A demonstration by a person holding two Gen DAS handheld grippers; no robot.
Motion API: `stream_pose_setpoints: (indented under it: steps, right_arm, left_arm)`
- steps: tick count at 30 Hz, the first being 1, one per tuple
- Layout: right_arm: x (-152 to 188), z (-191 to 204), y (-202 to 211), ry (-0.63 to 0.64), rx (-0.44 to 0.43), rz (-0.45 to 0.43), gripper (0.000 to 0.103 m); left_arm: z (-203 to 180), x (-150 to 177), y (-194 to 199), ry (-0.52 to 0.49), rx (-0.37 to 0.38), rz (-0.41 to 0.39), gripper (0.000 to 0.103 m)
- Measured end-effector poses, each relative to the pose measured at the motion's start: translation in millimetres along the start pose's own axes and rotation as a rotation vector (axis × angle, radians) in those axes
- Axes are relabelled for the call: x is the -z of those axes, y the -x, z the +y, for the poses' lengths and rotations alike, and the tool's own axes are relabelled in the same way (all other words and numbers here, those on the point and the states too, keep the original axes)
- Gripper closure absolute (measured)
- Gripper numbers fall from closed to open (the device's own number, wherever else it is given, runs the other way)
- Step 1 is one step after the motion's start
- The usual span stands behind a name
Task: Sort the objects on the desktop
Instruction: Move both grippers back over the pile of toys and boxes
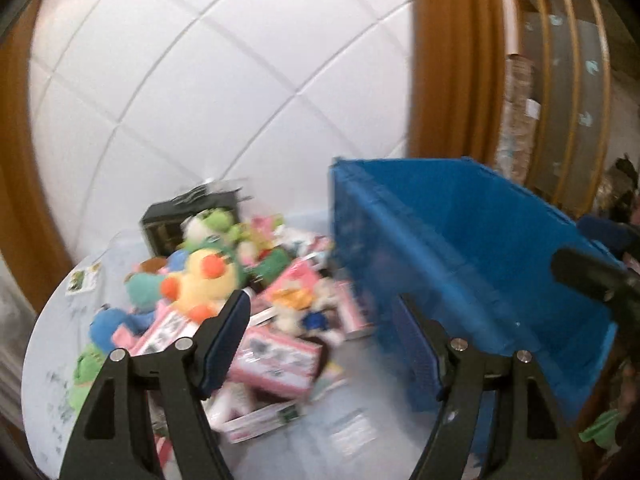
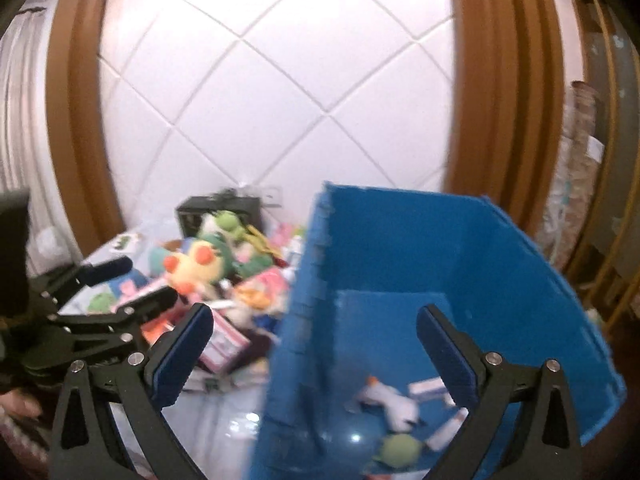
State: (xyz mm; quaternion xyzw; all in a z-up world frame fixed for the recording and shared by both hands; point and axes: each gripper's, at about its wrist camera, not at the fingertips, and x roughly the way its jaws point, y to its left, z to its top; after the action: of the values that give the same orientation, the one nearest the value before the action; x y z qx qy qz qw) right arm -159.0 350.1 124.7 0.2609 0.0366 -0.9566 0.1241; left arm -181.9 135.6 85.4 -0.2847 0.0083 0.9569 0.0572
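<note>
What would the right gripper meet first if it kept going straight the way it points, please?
Probably the inside of the open blue plastic bin: the right gripper, jaws open and empty, aims over its near rim toward the far wall. Motion blur makes depth uncertain.

Left gripper (image 1: pixel 324 312): two black, angular finger arms with triangular cut-outs. Each arm carries two round silver screw heads near the pivot. The inner pads (image 1: pixel 224 344) are dark blue.

Right gripper (image 2: pixel 314 326): identical build, with black skeletal arms, triangular cut-outs, silver screws and blue ribbed pads (image 2: pixel 182 356) with a bevelled tip.
</note>
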Motion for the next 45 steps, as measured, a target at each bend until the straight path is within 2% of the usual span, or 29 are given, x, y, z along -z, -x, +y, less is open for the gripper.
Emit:
stream_pose_setpoints:
  steps: [9,12,17,23,28,33,38,45]
  right_arm:
    - [4.8,90.8,-55.7,0.026,-0.1,0.056,0.0]
    - [15.0,111.9,-84.0,0.011,-0.114,0.11,0.0]
    - [46.7,134.0,-136.1,-0.049,-0.135,0.233,0.0]
    - [88.8,144.4,-183.8,-0.094,-0.112,0.371,0.0]
    - [117.3,146.9,-209.3,-0.12,-0.096,0.474,0.0]
    - [137.9,156.0,-220.0,-0.102,-0.114,0.537,0.0]
    - [152.2,173.2,-227.5,-0.069,-0.158,0.585,0.0]
    - [164.4,208.6,-229.2,-0.015,-0.234,0.611,0.0]
  left_arm:
    - [135.9,52.4,-19.2,0.061,-0.127,0.121,0.03]
    - [181.3,79.2,-24.8,0.082,-0.179,0.169,0.03]
    - [252.3,134.2,-33.2,0.184,-0.266,0.278,0.03]
    - [305.0,205.2,-43.9,0.31,-0.334,0.41,0.03]
    - [319.2,246.8,-52.8,0.376,-0.345,0.493,0.03]
    - [307.0,262.3,-58.9,0.401,-0.292,0.521,0.03]
    - [281.8,256.9,-69.5,0.33,-0.229,0.53,0.03]
    - [259.4,267.9,-96.4,0.217,-0.167,0.601,0.03]
